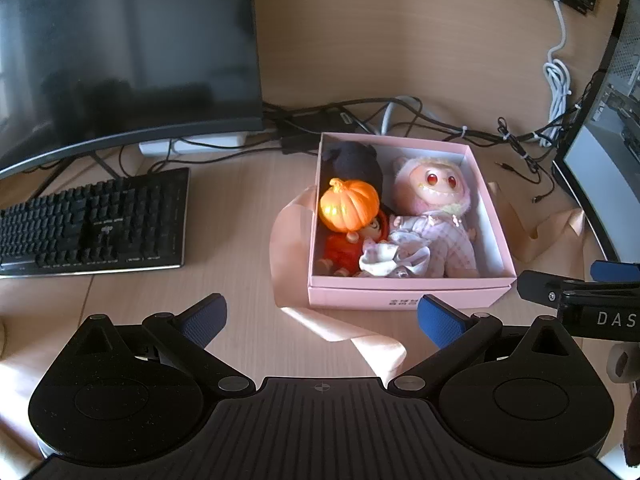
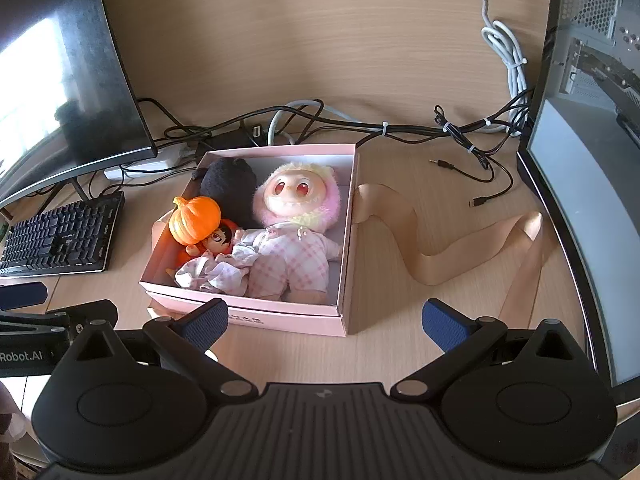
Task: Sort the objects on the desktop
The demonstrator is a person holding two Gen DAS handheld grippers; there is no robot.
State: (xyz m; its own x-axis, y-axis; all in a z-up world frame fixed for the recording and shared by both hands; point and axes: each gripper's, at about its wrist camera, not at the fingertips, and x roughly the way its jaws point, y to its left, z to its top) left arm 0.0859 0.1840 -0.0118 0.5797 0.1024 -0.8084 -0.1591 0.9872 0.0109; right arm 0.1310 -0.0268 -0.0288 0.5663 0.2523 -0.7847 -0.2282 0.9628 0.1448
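Pink card box (image 1: 404, 298) sat at the centre of both views on the wooden desk (image 1: 240, 208), already packed: a pale plush doll (image 2: 292, 240) in checked pyjamas filled its right side, a black plush (image 2: 230, 186) lay at the back left, and an orange pumpkin (image 1: 349, 205) rested on a small red-clothed doll (image 1: 352, 240) at the front left. Peach ribbon (image 2: 452, 256) trailed loose from under the box, looping out toward the right of the right wrist view and curling toward the bottom centre of the left wrist view. No lid was in sight. The left gripper (image 1: 320, 324) and right gripper (image 2: 326, 322) both hung just short of the box's near wall, jaws spread wide and empty. The toys appeared gathered, so the filling step looked finished; closing up or tying the ribbon seemed next, which would call for each gripper to pinch a ribbon end. A keyboard (image 1: 94, 224) lay at left beneath a dark monitor (image 1: 120, 52); cables (image 2: 440, 128) ran behind.
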